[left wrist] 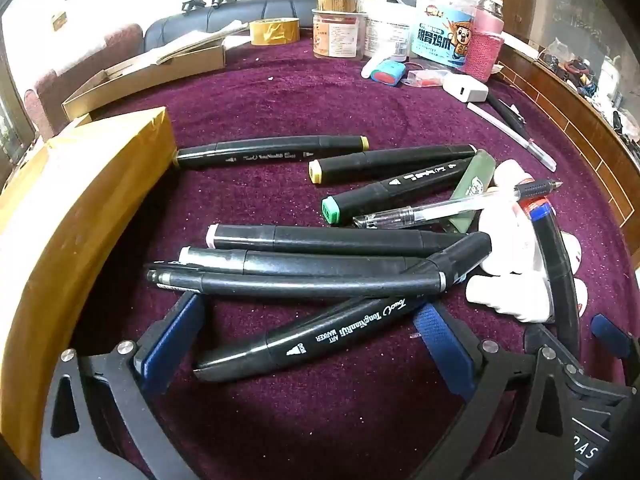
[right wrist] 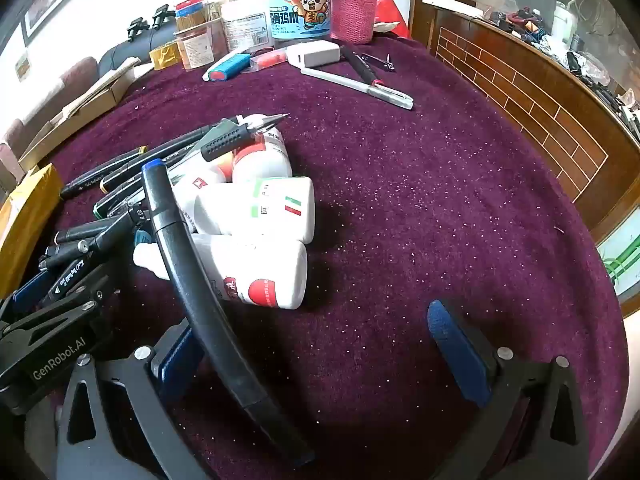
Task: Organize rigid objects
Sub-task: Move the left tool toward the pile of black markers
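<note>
Several black art markers [left wrist: 320,240] lie in a loose heap on the purple cloth. My left gripper [left wrist: 308,340] stands open low over them. One marker with white lettering [left wrist: 324,336] lies slantwise between its blue pads [left wrist: 172,336], and neither pad presses on it. A clear gel pen [left wrist: 452,206] rests across the white bottles [right wrist: 260,208]. A blue-capped black marker [right wrist: 192,264] leans over the bottles, its lower end running between the jaws of my open right gripper [right wrist: 320,354], close to the left pad [right wrist: 176,356].
A cardboard box wrapped in yellow tape [left wrist: 80,200] stands at the left, touching one marker's end. Jars [left wrist: 444,28], a tape roll [left wrist: 275,31], a white charger [left wrist: 466,88] and pens [right wrist: 360,84] sit at the back. A brick-patterned wooden edge [right wrist: 540,112] borders the right.
</note>
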`<control>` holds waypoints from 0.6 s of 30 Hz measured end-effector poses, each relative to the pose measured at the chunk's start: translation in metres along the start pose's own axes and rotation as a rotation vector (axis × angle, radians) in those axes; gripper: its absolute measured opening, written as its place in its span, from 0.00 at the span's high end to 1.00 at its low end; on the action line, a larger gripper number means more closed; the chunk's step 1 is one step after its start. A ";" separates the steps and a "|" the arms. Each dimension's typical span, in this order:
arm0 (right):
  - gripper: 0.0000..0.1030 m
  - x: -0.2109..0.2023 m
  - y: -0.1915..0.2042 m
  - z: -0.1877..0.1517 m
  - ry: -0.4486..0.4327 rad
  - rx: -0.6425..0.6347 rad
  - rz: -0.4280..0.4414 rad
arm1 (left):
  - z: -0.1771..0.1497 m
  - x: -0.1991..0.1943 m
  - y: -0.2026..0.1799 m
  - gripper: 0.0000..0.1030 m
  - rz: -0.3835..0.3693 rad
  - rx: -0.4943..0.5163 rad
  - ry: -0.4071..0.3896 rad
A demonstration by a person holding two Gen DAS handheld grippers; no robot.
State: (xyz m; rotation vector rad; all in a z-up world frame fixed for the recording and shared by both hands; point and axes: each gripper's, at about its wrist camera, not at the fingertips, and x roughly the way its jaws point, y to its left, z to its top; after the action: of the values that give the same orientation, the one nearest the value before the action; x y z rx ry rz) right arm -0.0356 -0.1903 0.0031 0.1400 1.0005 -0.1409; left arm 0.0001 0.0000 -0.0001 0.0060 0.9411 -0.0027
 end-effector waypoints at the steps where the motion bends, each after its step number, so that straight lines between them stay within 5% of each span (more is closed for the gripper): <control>1: 0.01 0.000 0.000 0.000 0.000 0.003 0.004 | 0.000 0.000 0.000 0.00 0.000 0.000 0.004; 18: 0.01 0.000 0.001 0.000 -0.001 0.000 0.000 | 0.000 0.000 0.000 0.00 -0.001 -0.001 -0.001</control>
State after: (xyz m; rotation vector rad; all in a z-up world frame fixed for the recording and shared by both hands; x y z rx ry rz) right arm -0.0355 -0.1890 0.0032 0.1396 0.9999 -0.1411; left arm 0.0001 0.0000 -0.0001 0.0047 0.9403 -0.0034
